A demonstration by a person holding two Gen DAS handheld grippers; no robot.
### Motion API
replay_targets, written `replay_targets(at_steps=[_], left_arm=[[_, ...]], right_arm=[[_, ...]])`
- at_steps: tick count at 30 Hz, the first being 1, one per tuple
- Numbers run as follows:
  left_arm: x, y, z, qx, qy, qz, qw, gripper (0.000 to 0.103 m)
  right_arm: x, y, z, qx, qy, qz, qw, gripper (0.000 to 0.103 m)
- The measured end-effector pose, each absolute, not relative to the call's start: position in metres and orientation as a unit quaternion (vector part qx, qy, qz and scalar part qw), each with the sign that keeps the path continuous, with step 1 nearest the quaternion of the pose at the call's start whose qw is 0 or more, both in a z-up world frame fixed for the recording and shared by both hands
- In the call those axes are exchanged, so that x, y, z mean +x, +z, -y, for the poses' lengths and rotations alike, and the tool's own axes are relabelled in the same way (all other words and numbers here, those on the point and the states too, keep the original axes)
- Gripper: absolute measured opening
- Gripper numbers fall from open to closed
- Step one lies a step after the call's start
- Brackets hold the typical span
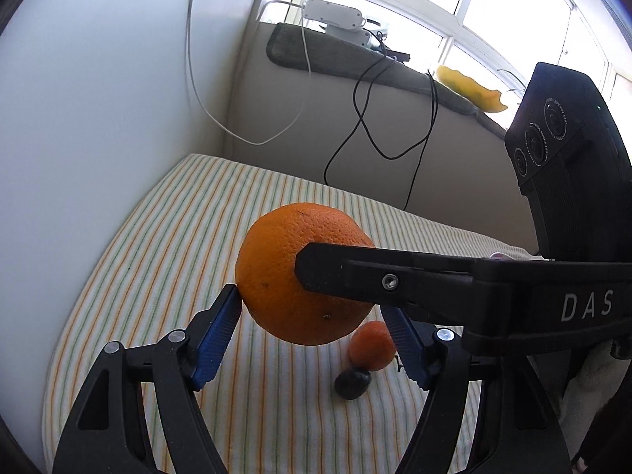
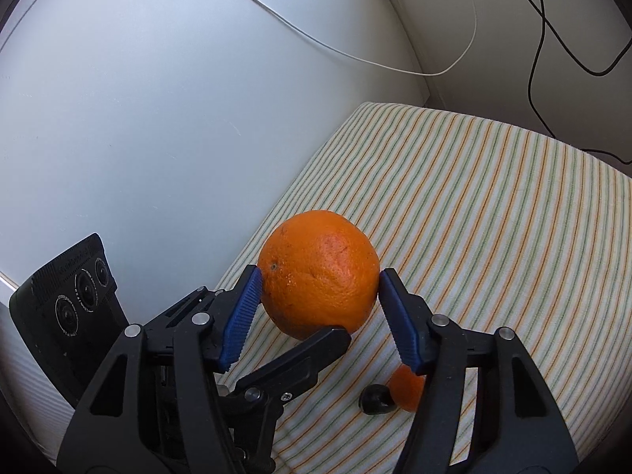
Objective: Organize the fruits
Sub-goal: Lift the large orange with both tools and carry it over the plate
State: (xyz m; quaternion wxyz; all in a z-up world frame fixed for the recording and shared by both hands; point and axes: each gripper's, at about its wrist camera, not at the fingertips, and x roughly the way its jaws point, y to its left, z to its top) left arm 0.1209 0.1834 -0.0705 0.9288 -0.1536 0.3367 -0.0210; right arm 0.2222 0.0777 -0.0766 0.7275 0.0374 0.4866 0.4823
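The big orange (image 2: 319,272) is up in the air above the striped cloth (image 2: 493,205), and both claws are clamped on it. The right gripper (image 2: 320,276) has its blue pads (image 2: 241,316) on the fruit's widest part, touching both sides, and the left gripper (image 1: 312,300) pinches it crosswise. It looks firm, fairly heavy, with a pebbly skin that should grip fine (round though, so it could roll out). A smaller orange (image 1: 373,345) and a dark fruit (image 1: 352,383) sit touching on the cloth below.

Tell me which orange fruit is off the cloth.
The large orange, held up between both grippers; the small tangerine lies on the striped cloth beside a dark fruit.
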Motion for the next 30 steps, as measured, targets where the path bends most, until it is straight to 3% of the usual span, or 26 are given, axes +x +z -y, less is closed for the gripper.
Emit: replay_targets(at_steps=[30], left_arm=[[0.174,-0.053,-0.011,-0.115,-0.150,-0.347,0.919,0.073]], right_arm=[[0.241,-0.034,0.127,0.065,0.387,-0.458,0.798,0.064]])
